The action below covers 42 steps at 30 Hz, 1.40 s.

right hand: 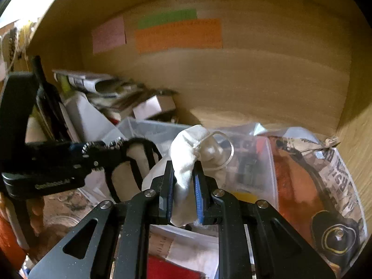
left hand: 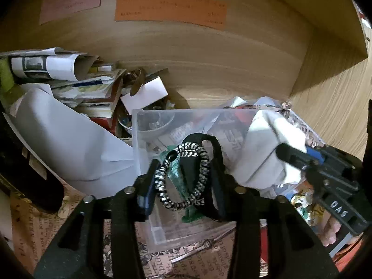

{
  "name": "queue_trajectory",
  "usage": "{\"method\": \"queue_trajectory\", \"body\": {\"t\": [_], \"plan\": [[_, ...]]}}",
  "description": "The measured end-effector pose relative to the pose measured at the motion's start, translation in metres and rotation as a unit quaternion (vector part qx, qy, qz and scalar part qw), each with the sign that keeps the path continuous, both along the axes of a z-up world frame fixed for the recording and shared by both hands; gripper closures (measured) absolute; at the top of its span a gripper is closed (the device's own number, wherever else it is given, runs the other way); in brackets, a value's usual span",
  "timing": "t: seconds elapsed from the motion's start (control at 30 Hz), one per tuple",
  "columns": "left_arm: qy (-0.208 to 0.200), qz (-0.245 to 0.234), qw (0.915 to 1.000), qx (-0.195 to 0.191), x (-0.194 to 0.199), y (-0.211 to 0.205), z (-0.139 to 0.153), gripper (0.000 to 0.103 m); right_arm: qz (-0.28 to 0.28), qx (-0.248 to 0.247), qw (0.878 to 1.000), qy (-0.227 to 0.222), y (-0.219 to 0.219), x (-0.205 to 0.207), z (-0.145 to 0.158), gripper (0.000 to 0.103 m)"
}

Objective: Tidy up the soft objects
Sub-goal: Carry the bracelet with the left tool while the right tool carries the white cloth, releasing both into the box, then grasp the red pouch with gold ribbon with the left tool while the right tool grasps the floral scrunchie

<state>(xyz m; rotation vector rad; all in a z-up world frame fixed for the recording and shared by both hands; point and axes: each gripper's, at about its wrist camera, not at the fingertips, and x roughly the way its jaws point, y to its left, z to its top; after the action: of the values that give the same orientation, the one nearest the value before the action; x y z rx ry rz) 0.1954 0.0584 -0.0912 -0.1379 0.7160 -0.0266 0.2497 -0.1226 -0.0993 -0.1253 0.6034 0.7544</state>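
My left gripper (left hand: 186, 174) is shut on a black strap (left hand: 214, 144) with a black-and-white braided cord (left hand: 200, 162) looped on it, held over a clear plastic bin (left hand: 144, 125). It shows at the left of the right wrist view (right hand: 111, 153). My right gripper (right hand: 183, 181) is shut on a white cloth pouch (right hand: 186, 153) with a thin white loop, also over the bin (right hand: 148, 127). In the left wrist view the pouch (left hand: 262, 146) hangs from the right gripper (left hand: 288, 155) at the bin's right side.
All sits in a wooden shelf compartment with coloured paper notes (left hand: 169, 7) on the back wall. Papers and books (left hand: 69, 74) pile at the left. A newsprint-patterned bag (right hand: 325, 174) lies at the right. A white sheet (left hand: 69, 139) leans beside the bin.
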Motion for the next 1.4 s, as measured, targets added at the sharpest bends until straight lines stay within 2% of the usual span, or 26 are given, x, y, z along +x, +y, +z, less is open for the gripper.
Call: {"method": "queue_trajectory", "body": {"t": [0.07,0.2,0.3,0.43,0.63,0.87,1.07,1.23,1.4], "plan": [[0.001,0.000,1.0000,-0.004,0.000,0.001,-0.001,0.044,0.002,-0.009,1.000,0.004,0.004,0.001,-0.004,0.086],[0.003,-0.008,0.9999,-0.011,-0.001,-0.001,0.001,0.038,-0.001,-0.024,1.000,0.005,0.006,0.002,-0.009,0.086],[0.000,-0.010,0.9999,-0.001,-0.003,-0.005,0.003,0.032,-0.005,-0.030,1.000,0.003,0.005,0.002,-0.009,0.080],[-0.008,-0.010,0.9999,0.000,-0.009,-0.006,0.007,0.028,-0.012,-0.032,0.999,-0.003,0.003,0.000,-0.007,0.051],[-0.019,-0.009,0.9998,-0.003,-0.021,-0.005,0.018,0.026,-0.008,-0.015,1.000,-0.014,-0.003,-0.011,0.005,0.045],[-0.053,-0.009,0.9985,0.012,-0.045,-0.013,0.036,0.014,-0.023,0.006,0.998,-0.062,-0.032,-0.036,0.033,0.035],[-0.058,-0.021,0.9980,0.011,-0.062,-0.023,0.036,0.007,-0.048,0.004,0.995,-0.083,-0.062,-0.052,0.040,0.028],[-0.043,-0.037,0.9983,0.014,-0.071,-0.040,0.023,0.006,-0.071,-0.009,0.995,-0.066,-0.085,-0.056,0.027,0.027],[-0.017,-0.058,0.9981,0.011,-0.075,-0.059,0.005,0.006,-0.085,-0.018,0.996,-0.020,-0.102,-0.052,0.001,0.027]]}}
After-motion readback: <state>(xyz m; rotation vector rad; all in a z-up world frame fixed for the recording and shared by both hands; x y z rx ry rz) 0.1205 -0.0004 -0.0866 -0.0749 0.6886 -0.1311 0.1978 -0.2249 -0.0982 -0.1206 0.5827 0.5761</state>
